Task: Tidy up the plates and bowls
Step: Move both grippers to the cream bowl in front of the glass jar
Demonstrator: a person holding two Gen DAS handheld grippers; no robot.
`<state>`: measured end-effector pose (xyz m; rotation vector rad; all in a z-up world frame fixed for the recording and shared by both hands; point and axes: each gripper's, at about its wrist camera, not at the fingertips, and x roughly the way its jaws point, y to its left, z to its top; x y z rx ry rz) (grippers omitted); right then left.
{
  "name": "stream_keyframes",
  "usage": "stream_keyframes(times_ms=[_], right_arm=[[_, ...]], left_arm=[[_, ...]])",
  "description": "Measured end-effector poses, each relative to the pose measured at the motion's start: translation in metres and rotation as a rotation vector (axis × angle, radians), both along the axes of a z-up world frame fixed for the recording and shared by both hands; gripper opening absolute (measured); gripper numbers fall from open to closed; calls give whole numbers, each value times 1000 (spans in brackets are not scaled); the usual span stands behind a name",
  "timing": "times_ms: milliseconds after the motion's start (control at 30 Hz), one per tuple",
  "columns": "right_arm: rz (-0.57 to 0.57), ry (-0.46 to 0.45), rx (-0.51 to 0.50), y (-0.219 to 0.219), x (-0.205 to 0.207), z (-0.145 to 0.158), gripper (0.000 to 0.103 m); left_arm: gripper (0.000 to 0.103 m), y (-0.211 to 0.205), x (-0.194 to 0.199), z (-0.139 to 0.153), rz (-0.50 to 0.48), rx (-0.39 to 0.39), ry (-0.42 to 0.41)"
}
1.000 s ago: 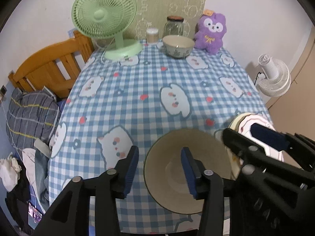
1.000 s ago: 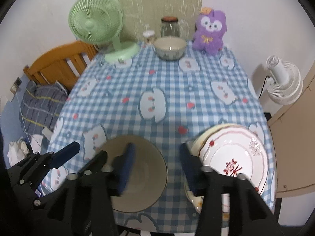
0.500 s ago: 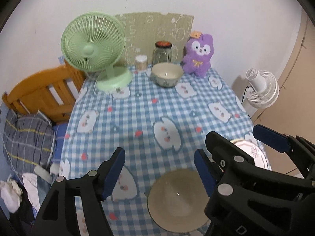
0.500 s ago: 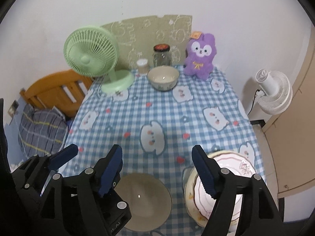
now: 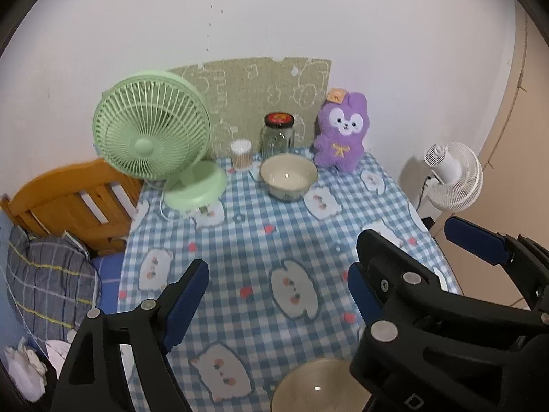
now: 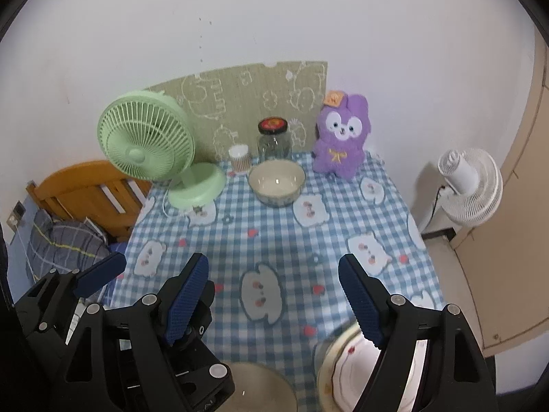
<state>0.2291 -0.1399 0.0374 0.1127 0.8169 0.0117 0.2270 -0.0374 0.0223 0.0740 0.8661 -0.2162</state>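
Above the near edge of the desk (image 5: 302, 226) we hold both grippers, tilted down toward its blue-and-white checked cloth. Our left gripper (image 5: 278, 295) has its blue-padded fingers (image 5: 187, 300) spread and still widening, with nothing between them but cloth. Our right gripper (image 6: 274, 295) is likewise widening, its fingers (image 6: 187, 297) apart over bare cloth and gripping nothing.

Just below us, at the near edge, sits a beige bowl (image 5: 319, 386), upright on the cloth and free of both grippers. To its right, touching or nearly touching it, lies a white plate with red markings (image 6: 346, 367) on top of another plate, partly hidden behind our right fingers.

At the far end of the desk stands a second cream bowl (image 5: 288, 176), upright, just in front of a glass jar with a dark lid (image 5: 278, 135) and a small tub of cotton swabs (image 5: 241, 155). A green desk fan (image 5: 154, 130) stands far left, and a purple plush rabbit (image 5: 341, 132) far right against the wall. A white fan (image 6: 468, 185) stands on the floor to the right of the desk, and a wooden bed frame (image 5: 68, 202) lies to the left.
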Motion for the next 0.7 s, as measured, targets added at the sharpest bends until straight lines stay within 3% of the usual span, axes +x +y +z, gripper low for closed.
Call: stream_keyframes(times_ms=[267,700], right_arm=[[59,10,-17,-14,45,7,81],[148,37,-18,-47,123,-16,81]], left_arm=[[88,-15,33,4,66,4,-5],[88,-51,98,-16,181,19,24]])
